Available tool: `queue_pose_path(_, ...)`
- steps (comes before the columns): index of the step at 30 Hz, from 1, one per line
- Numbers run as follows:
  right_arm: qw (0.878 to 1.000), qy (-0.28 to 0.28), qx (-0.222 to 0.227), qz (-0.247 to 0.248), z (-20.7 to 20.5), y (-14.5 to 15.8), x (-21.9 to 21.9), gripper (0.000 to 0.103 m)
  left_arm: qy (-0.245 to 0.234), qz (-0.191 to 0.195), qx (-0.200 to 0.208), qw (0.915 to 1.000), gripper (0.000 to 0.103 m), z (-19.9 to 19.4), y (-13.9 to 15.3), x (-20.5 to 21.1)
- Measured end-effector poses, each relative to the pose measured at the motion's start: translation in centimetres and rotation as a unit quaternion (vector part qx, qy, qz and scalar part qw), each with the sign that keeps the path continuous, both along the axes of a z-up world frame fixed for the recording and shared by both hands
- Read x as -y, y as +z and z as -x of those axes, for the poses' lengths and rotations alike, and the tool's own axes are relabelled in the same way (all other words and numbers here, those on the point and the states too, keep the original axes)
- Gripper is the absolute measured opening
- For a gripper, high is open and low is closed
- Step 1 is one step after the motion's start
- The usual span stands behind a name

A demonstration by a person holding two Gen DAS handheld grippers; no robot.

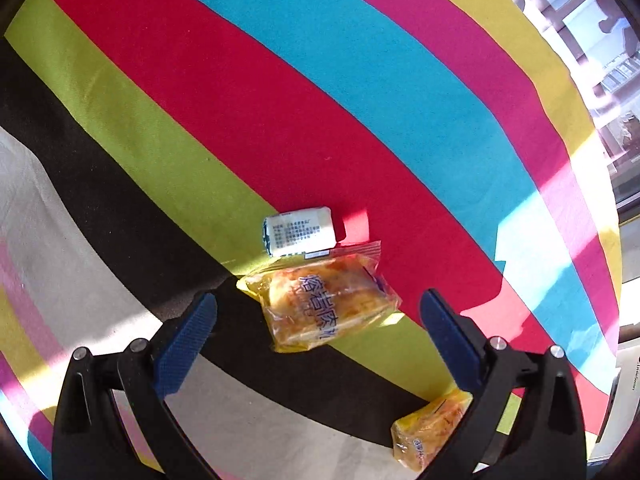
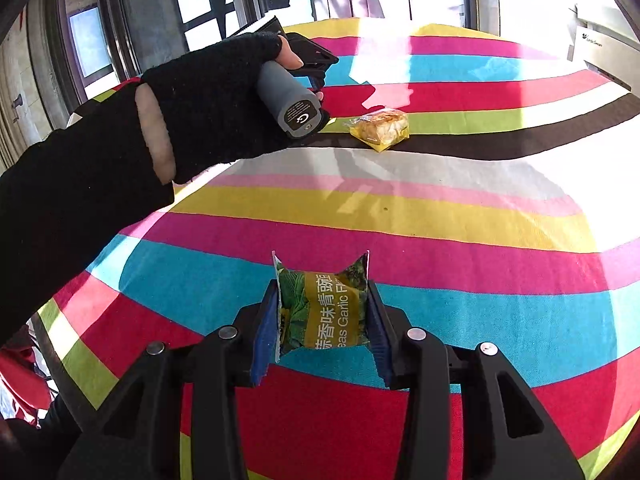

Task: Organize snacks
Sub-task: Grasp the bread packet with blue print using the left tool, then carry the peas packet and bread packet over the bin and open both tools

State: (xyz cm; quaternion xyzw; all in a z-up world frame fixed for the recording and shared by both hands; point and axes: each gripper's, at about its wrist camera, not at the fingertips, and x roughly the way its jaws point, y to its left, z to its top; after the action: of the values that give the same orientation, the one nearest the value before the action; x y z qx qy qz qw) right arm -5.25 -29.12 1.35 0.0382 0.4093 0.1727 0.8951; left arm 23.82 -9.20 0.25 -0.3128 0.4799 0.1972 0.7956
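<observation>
Green foil pea packet, light, crinkly and probably slippery, sits pinched across its puffed middle in the right gripper above the striped cloth, while the left gripper hangs spread over a soft yellow pastry pack, best taken across its short sides.

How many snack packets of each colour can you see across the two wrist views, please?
Yellow pastry packets: 2
White packet: 1
Green pea packet: 1, held in the right gripper
Total: 4
</observation>
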Motion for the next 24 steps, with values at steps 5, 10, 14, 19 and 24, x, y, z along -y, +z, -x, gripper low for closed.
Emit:
queue_pose_path(5,1.0,-0.008,-0.005,-0.029,0.3,-0.1,1.1,0.042,-0.067,-0.093,-0.047,0.9923,0.089,-2.1,0.2,2.7)
queue_pose_path(10,0.999,-0.022,-0.009,-0.038,0.4,-0.2,1.5,0.042,-0.168,-0.085,0.045,0.981,0.056,4.8,2.4,3.2)
queue_pose_path(14,0.999,-0.026,-0.007,-0.027,0.6,-0.3,1.1,0.041,-0.257,-0.087,0.111,0.9561,0.056,13.7,3.6,2.1)
queue_pose_path(19,0.999,-0.031,-0.009,-0.02,0.6,-0.4,1.0,0.041,-0.351,-0.144,0.103,0.9193,0.056,22.7,2.6,0.8)
queue_pose_path(24,0.999,-0.043,-0.003,0.008,0.6,-0.5,0.5,0.041,-0.357,-0.152,0.098,0.9163,0.057,28.5,0.7,-3.3)
